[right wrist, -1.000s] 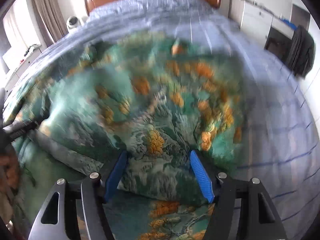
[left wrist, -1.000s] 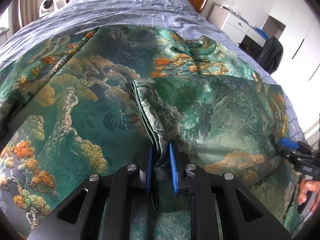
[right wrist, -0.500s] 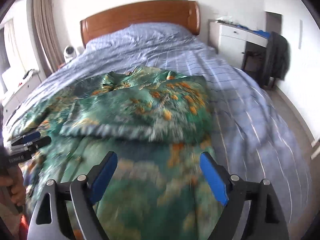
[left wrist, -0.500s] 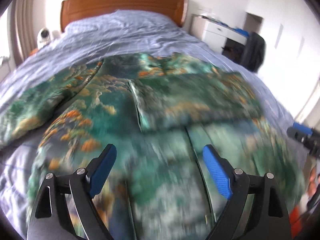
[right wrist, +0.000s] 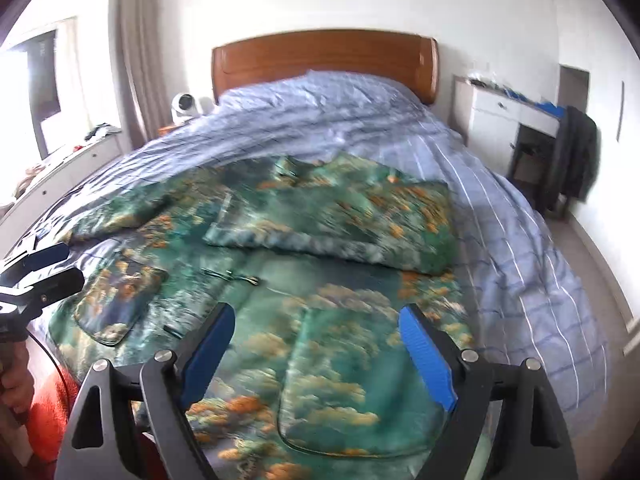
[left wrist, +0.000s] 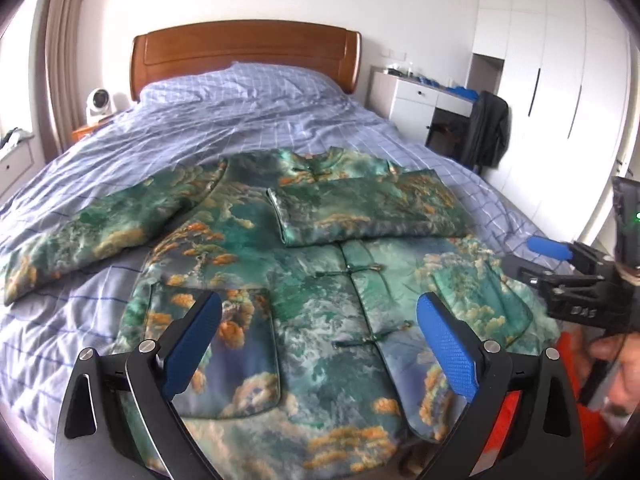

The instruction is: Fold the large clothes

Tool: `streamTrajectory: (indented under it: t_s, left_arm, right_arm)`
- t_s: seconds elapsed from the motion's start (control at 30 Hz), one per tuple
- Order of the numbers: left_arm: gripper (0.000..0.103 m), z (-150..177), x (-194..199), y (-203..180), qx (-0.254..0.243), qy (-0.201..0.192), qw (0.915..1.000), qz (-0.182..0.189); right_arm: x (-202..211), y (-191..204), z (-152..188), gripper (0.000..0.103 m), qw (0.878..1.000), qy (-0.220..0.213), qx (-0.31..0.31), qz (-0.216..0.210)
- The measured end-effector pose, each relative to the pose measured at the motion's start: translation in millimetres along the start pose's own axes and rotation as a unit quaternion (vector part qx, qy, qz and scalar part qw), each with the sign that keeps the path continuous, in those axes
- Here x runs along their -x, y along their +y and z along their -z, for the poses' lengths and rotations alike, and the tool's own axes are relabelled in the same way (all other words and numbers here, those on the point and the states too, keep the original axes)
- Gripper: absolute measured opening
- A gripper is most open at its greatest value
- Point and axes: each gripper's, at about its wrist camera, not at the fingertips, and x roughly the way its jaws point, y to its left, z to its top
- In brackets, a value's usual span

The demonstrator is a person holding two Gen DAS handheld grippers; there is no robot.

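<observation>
A large green brocade jacket (left wrist: 320, 304) with orange and gold tree patterns lies front up on the bed; it also shows in the right wrist view (right wrist: 304, 280). Its right sleeve (left wrist: 368, 208) is folded across the chest. Its left sleeve (left wrist: 92, 228) lies stretched out to the left. My left gripper (left wrist: 320, 344) is open and empty above the jacket's hem. My right gripper (right wrist: 316, 352) is open and empty above the hem's right side, and it shows at the right edge of the left wrist view (left wrist: 560, 264).
The bed has a blue checked cover (left wrist: 248, 120) and a wooden headboard (left wrist: 244, 52). A white fan (left wrist: 98, 104) stands at the left of the bed. A white desk (left wrist: 420, 100), a chair with a dark coat (left wrist: 488, 132) and white wardrobes (left wrist: 560, 80) stand at the right.
My left gripper has let go of the folded sleeve and opened. Both grippers have drawn back and up from the jacket toward the foot of the bed.
</observation>
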Motion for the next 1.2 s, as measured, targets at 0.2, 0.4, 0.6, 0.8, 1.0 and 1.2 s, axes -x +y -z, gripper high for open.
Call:
streamTrajectory:
  t_s: [0.2, 0.4, 0.6, 0.8, 1.0, 1.2]
  left_arm:
    - [0.098, 9, 29, 18, 0.03, 0.015, 0.9989, -0.033]
    - [0.1, 8, 43, 55, 0.056, 0.016, 0.9965, -0.06]
    - [0.1, 1, 28, 98, 0.064, 0.025, 0.9948, -0.076]
    - [0.1, 2, 25, 146, 0.112, 0.018, 0.9899, -0.085]
    - [0.1, 3, 18, 197, 0.163, 0.028, 0.9813, -0.098]
    - [0.1, 8, 9, 286, 0.299, 0.007, 0.9512, -0.074]
  right_arm:
    - [-4, 10, -4, 0.086, 0.999, -0.027, 0.015, -0.017]
    - [-15, 5, 3, 0.086, 1.0, -0.014, 0.007, -0.026]
    - [-24, -11, 1, 0.086, 1.0, 0.008, -0.017, 0.011]
    - [-39, -5, -7, 0.086, 0.999, 0.024, -0.007, 0.036]
    - [-54, 22, -17, 0.086, 0.999, 0.032, 0.001, 0.002]
    - [-52, 44, -12, 0.086, 0.998, 0.029, 0.047, -0.012]
